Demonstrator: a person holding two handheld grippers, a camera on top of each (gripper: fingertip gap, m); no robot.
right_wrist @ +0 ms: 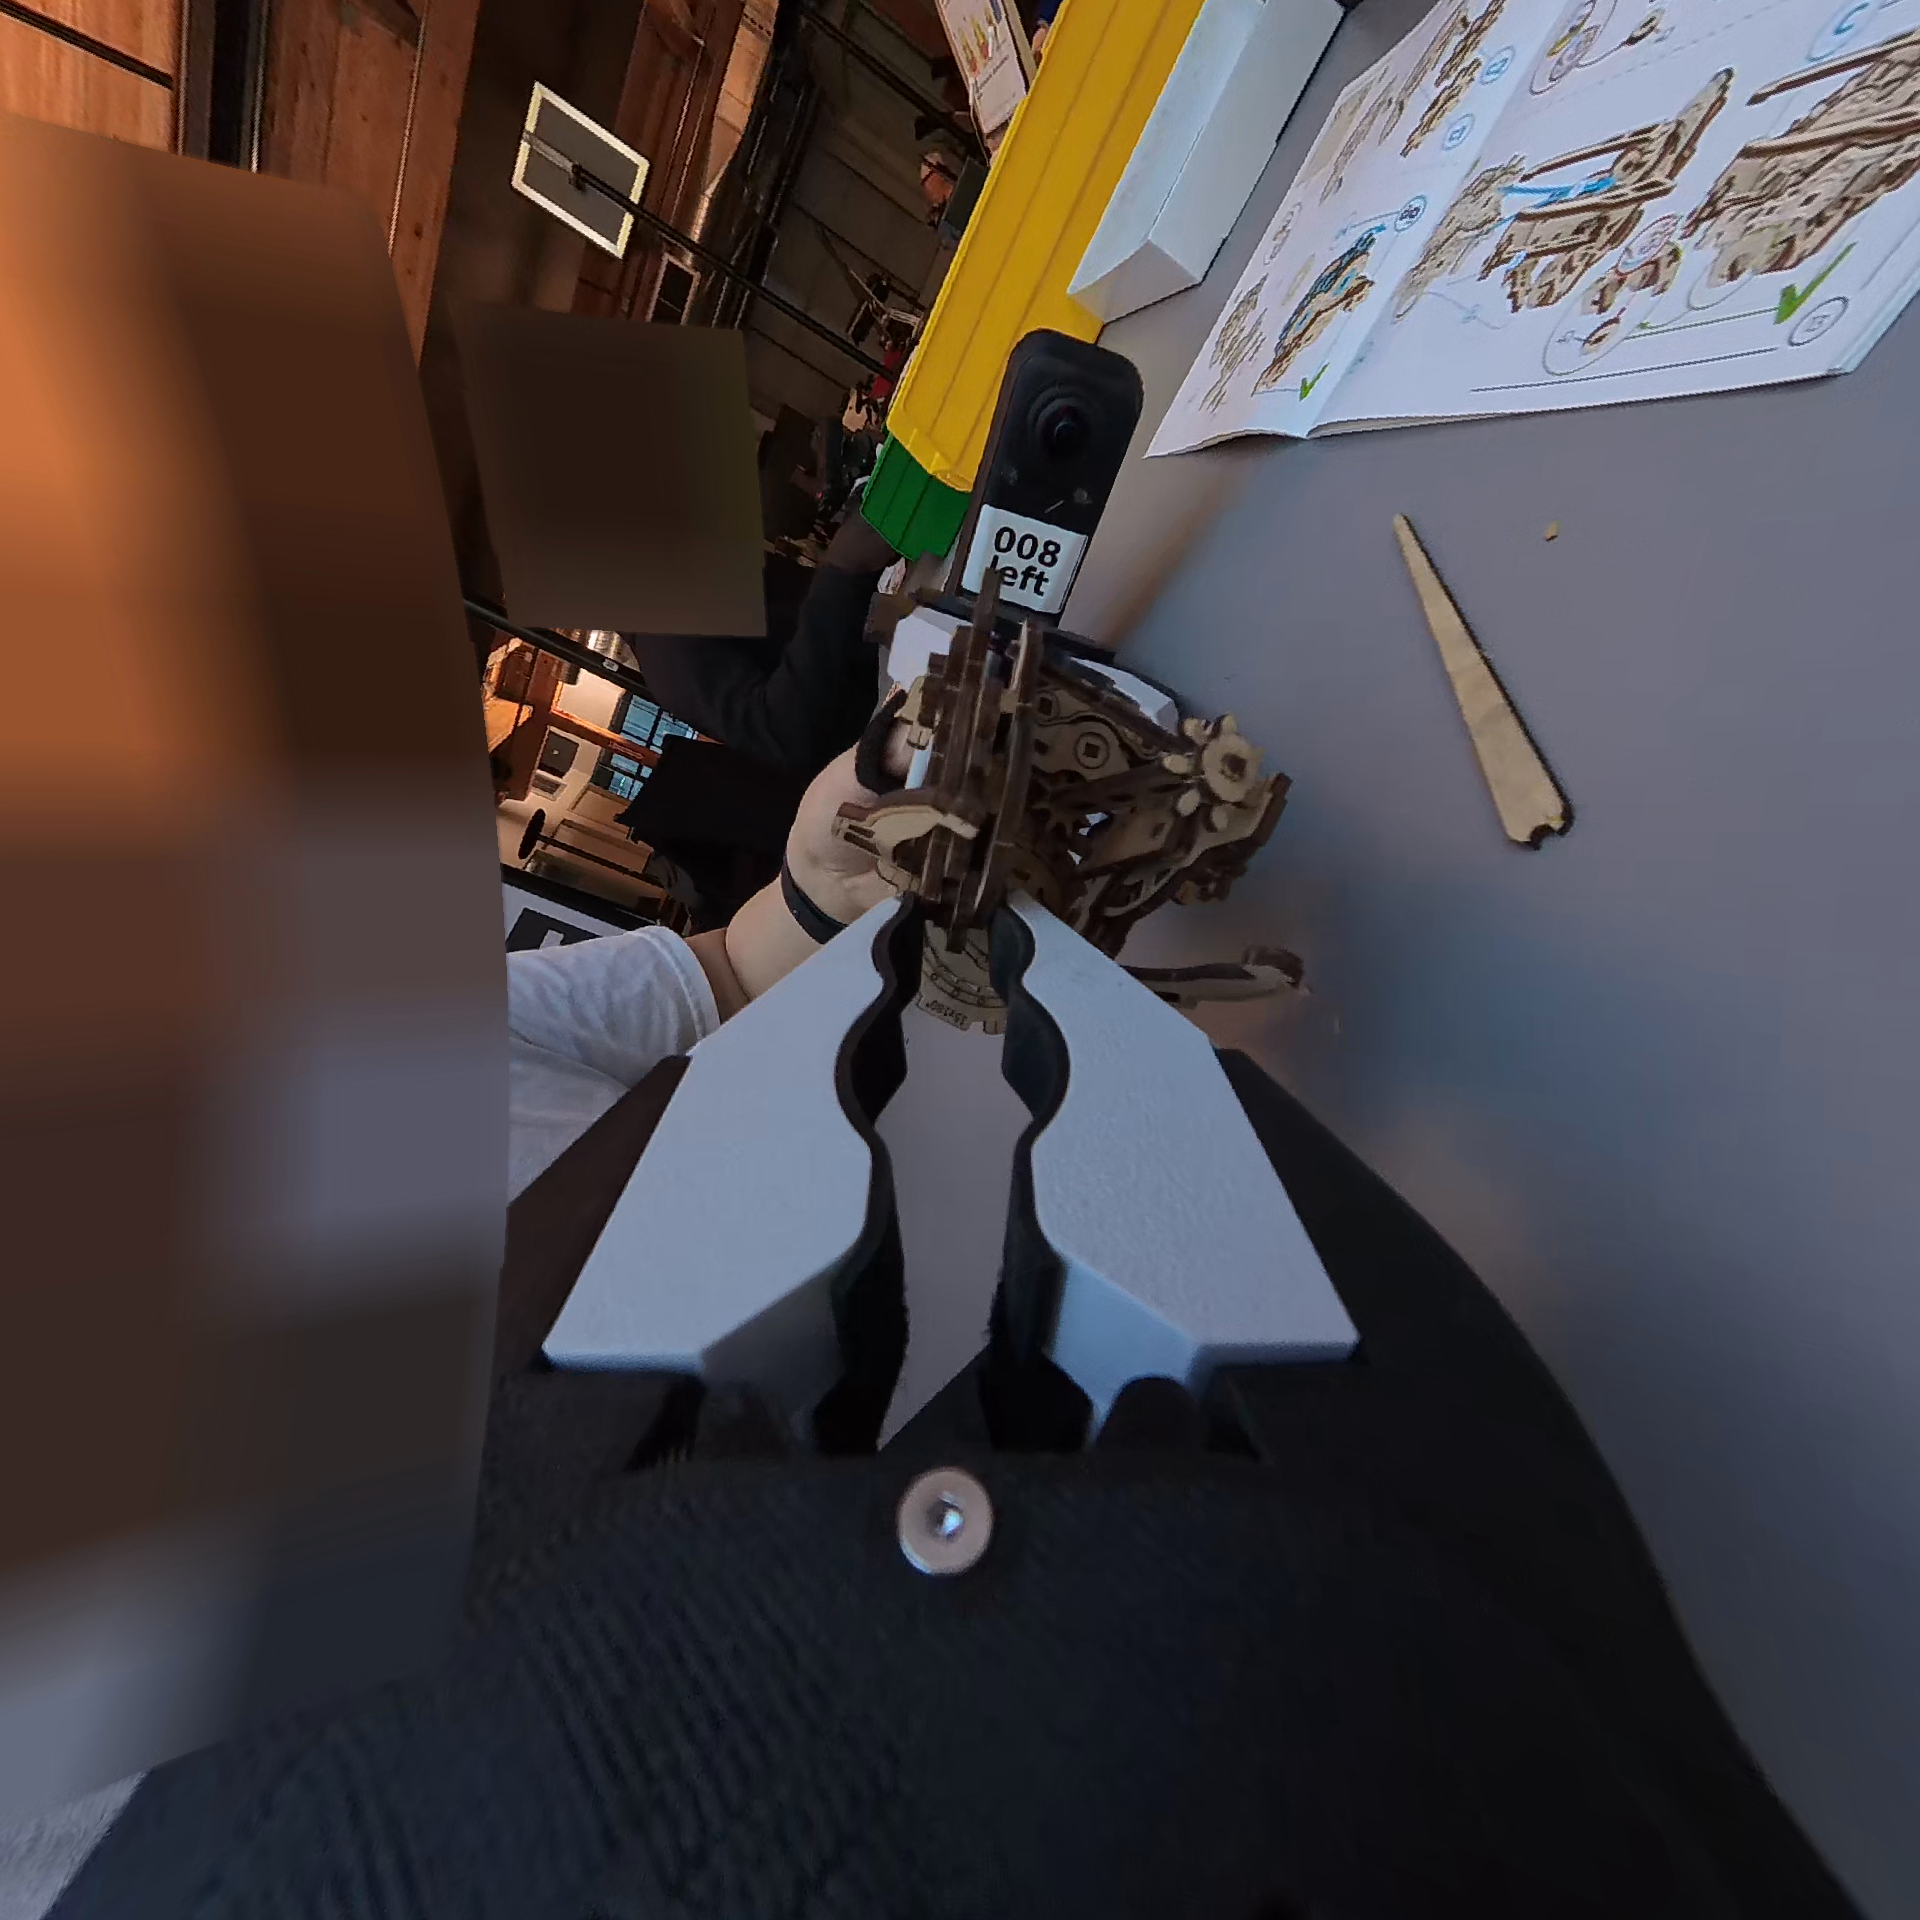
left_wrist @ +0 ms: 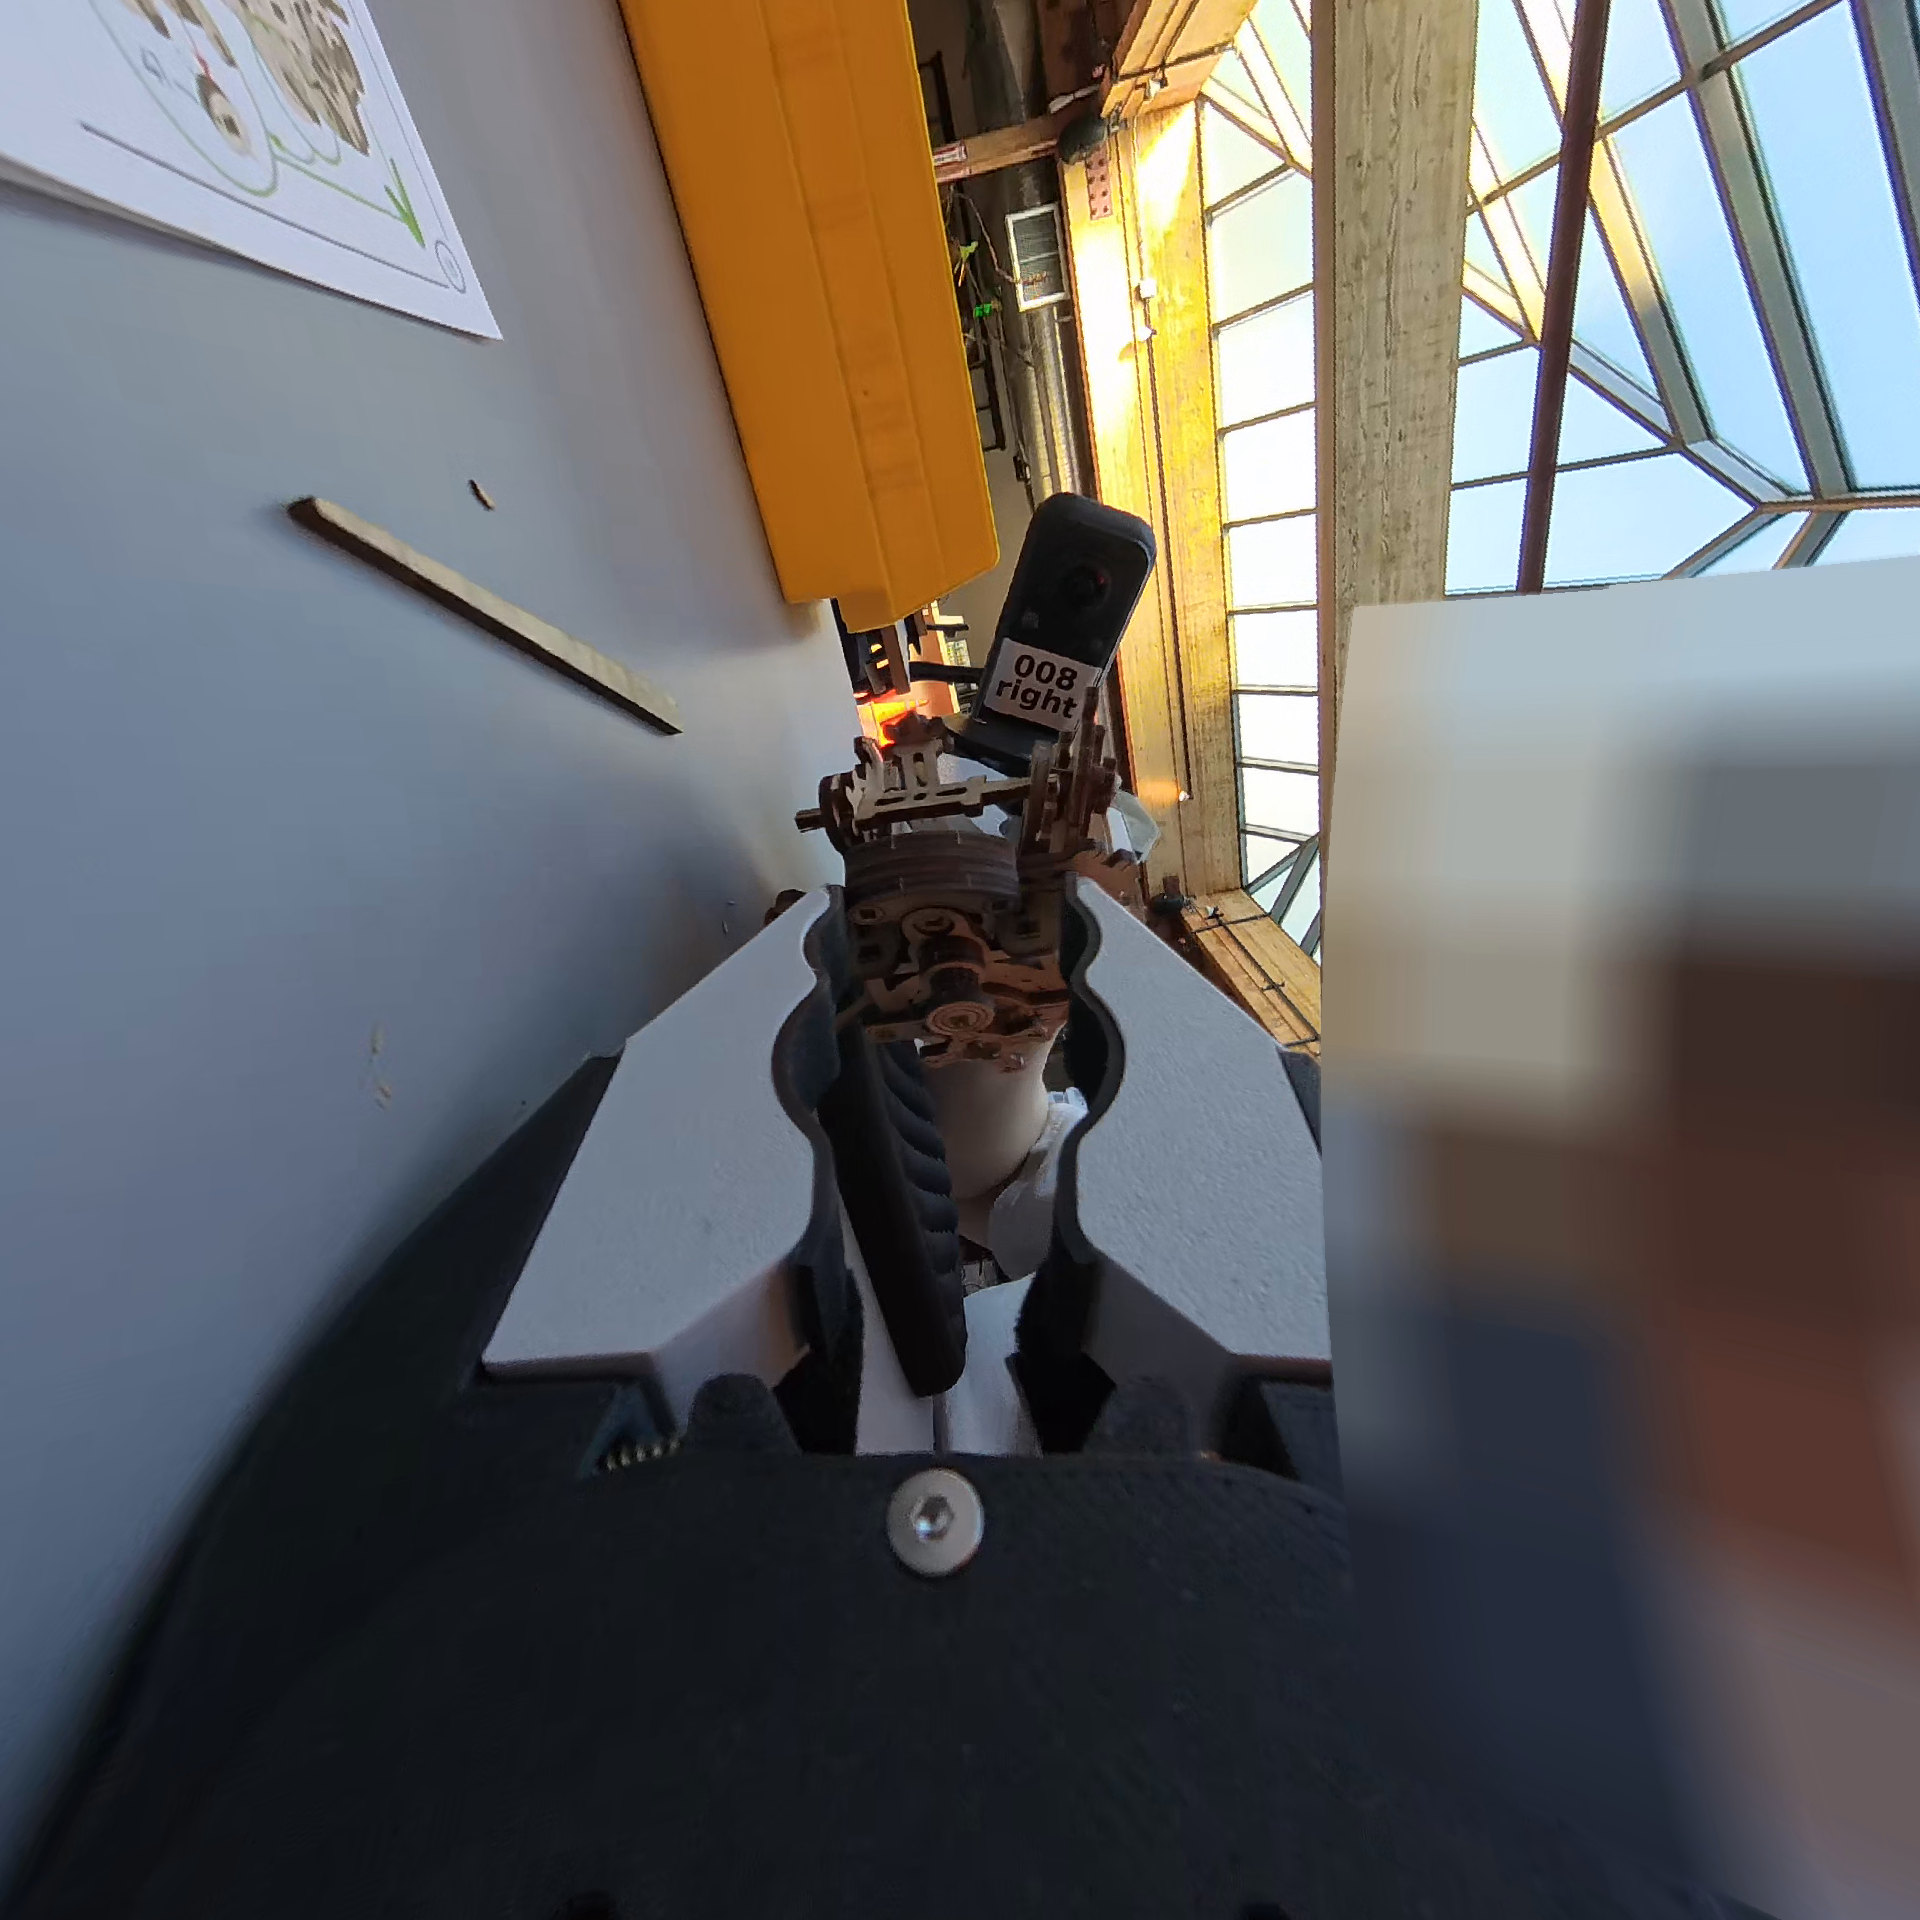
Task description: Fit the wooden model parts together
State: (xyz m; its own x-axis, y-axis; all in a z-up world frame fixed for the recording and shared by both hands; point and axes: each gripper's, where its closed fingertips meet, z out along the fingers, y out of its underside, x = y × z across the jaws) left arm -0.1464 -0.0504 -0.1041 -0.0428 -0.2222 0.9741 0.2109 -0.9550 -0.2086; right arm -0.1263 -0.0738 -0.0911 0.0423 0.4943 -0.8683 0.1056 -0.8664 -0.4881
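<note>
My left gripper (left_wrist: 948,940) is shut on the geared body of the wooden model (left_wrist: 935,914), held just off the grey table (left_wrist: 260,831). At the model's far end sits a stack of dark wooden plates (left_wrist: 1060,800). In the right wrist view my right gripper (right_wrist: 954,920) is shut on that plate stack (right_wrist: 971,769), which meets the rest of the model (right_wrist: 1132,800). The two grippers face each other across the model. Each view shows the other gripper's camera (left_wrist: 1070,613) (right_wrist: 1049,457) behind the model. A hand (right_wrist: 842,842) shows behind the model.
A loose flat wooden strip (left_wrist: 478,613) (right_wrist: 1475,686) lies on the table beside the model. An open instruction booklet (right_wrist: 1558,208) (left_wrist: 239,135), a white box (right_wrist: 1174,177) and a long yellow bin (left_wrist: 831,312) (right_wrist: 997,260) lie farther back. The left gripper's tips are roughly 4 cm from the right gripper's.
</note>
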